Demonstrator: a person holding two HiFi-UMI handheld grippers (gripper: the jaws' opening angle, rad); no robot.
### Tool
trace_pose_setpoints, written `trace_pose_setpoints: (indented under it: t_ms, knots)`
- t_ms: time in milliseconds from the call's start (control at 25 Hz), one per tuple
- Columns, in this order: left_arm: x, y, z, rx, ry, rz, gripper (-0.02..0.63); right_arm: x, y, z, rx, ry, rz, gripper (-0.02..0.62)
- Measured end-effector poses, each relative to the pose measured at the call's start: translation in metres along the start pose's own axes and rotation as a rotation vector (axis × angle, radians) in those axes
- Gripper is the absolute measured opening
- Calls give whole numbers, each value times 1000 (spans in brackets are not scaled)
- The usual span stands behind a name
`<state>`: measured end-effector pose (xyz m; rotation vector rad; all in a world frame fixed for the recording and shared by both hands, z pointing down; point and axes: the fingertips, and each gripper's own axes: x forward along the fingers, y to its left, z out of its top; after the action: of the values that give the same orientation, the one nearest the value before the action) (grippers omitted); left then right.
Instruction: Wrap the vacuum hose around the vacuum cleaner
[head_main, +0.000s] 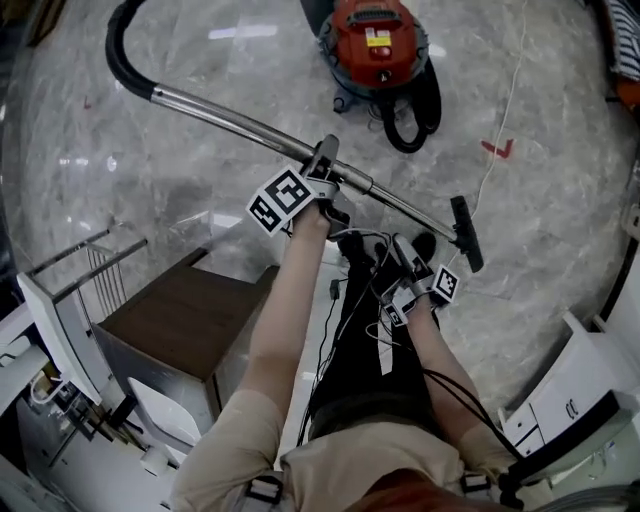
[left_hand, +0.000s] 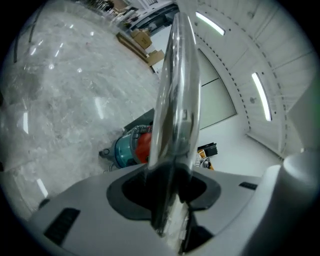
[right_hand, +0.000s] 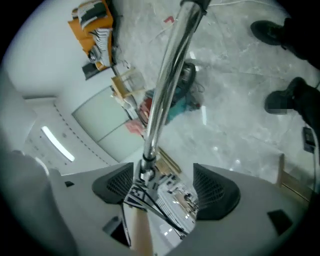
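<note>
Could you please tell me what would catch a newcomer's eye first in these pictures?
The long metal wand crossing the middle of the head view stands out first, clamped in the left tongs. Beyond it, at the top, sits the red vacuum cleaner, with the black hose looping away at upper left. The right tongs stand open, nearer the person.

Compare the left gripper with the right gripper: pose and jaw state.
The left gripper is clamped on the metal tube; the right gripper stands open, gripping nothing. The left gripper is at the tube's middle; the right gripper sits nearer the floor nozzle. Both carry marker cubes.
</note>
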<state>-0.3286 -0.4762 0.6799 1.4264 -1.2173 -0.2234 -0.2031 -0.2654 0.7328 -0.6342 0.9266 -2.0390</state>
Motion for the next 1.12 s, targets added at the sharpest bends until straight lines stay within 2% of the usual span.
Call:
trace_pose_setpoints:
  t_ms: [80,160,400,480,600,640,760,800,920,1040,1120]
  knots:
    - [3,-4,-15,-76,2,-29,150,2,40,20,-67,-47,103,383]
    - [3,-6,-33,-136,6,-54,149,1,70,41,-149,-83,135,417]
    - [-14,-6,-96,-250,64,-114,138,-26,107,121,-227,-286,131,422]
    - [-22,-2,-107,-261,76,-128,138,-31,107,143,-232,-331,101,422]
    - [-36,-6,-126,-254,112,-172,138,-51,89,166,-177,-412,50,417]
    - [-39,-9,-133,-242,133,-183,138,-59,80,167,-168,-425,24,397]
    - [-52,-17,-154,-165,217,-182,138,-90,54,161,-193,-453,-94,98]
    - [-56,-21,-161,-160,244,-198,138,-100,51,158,-188,-466,-109,91]
    - [-71,-26,-182,-215,323,-250,138,-128,52,143,-190,-485,-142,89]
    - [-86,-2,-198,-188,421,-227,138,-150,55,135,-266,-478,-203,83]
    - [-91,18,-211,-189,505,-177,143,-161,63,132,-334,-476,-247,78]
